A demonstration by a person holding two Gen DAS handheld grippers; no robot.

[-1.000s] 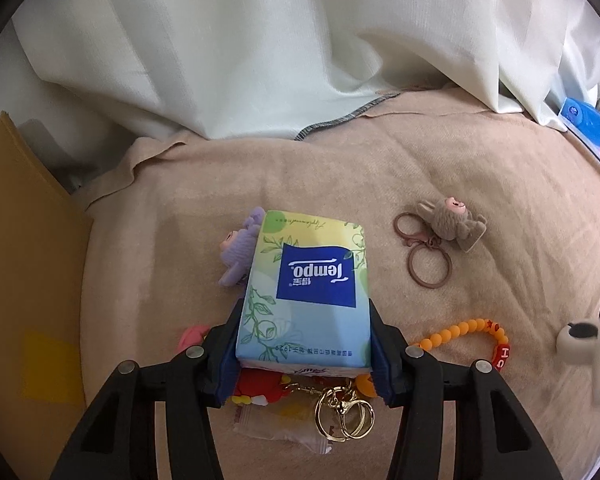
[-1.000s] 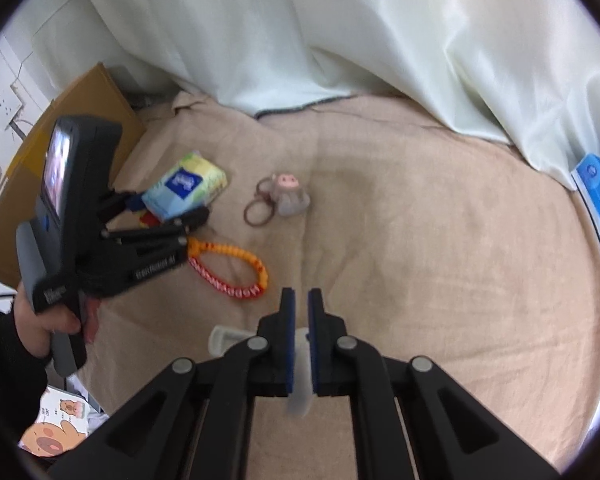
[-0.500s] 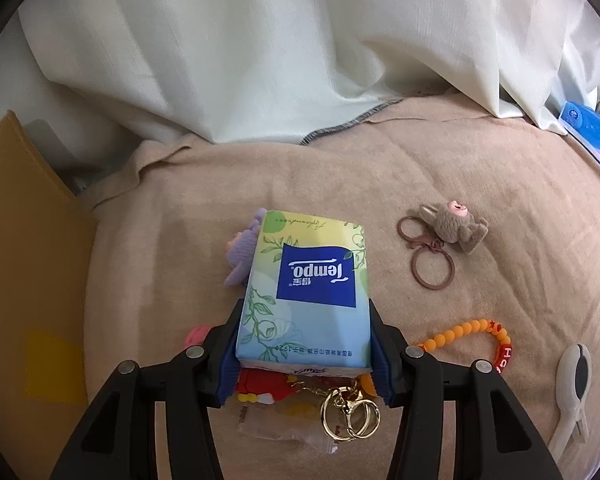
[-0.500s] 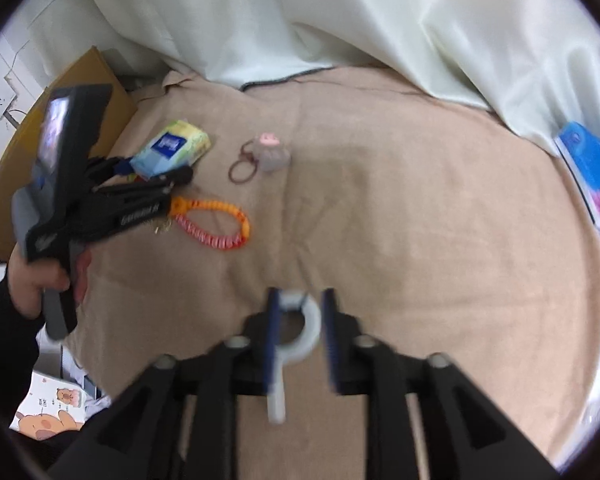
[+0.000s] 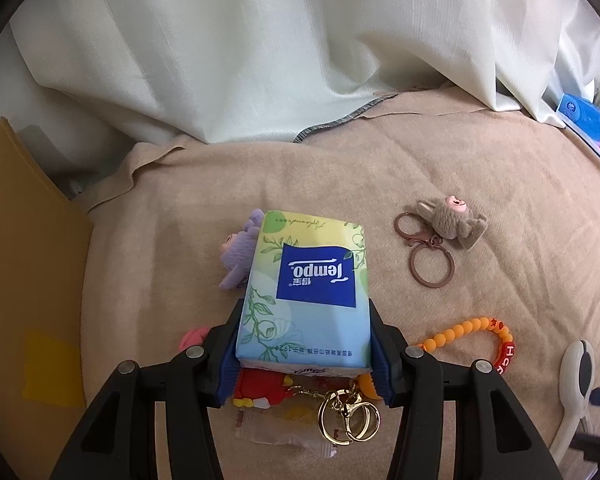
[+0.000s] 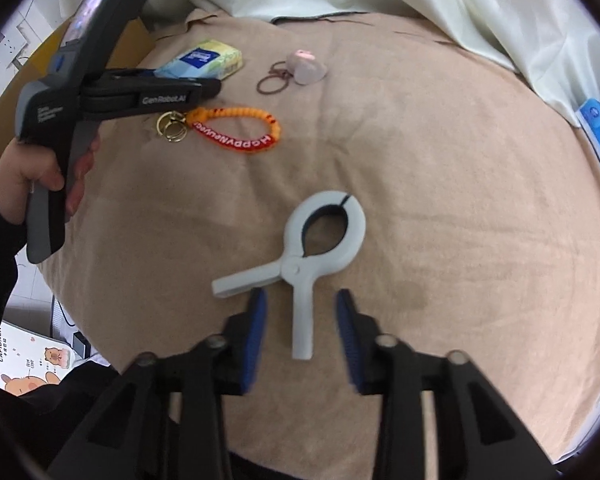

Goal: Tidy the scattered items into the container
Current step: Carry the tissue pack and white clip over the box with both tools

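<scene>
Soft plastic wrap on that tissue pack [image 5: 306, 280], so it's light and squishy, and the left gripper [image 5: 305, 354] has its blue pads pressed into both long sides near the back end, clamped on it. Looks like it's lifted a bit above the beige blanket [image 6: 440, 160], with a gold keyring [image 5: 348, 418], a red toy [image 5: 258, 390] and a clear wrapper [image 5: 276, 432] lying underneath, and a purple plush [image 5: 240, 250] peeking out just beside its left edge. I'd say the grip is fine as long as it isn't squeezed harder, since the pack would just cave in; a hold nearer the middle would stop the front end drooping. Over on the other side, the right gripper [image 6: 301, 336] is spread wide open, holding nothing, with the white clamp [image 6: 308, 256] lying flat on the blanket and one of its handles pointing back between the fingers. That clamp is stiff hard plastic, probably a bit slick, and springy, so I'd grab it across the one straight handle or the pivot, not across both handles, or it'll pop open. Also scattered around: an orange bead strap [image 6: 236, 130] and a grey plush keychain [image 5: 450, 222] with brown rings, well apart from the clamp. I can't spot an obvious container; there's a brown cardboard thing [image 5: 16, 280] off the left edge of the blanket, maybe that's it, can't tell.
</scene>
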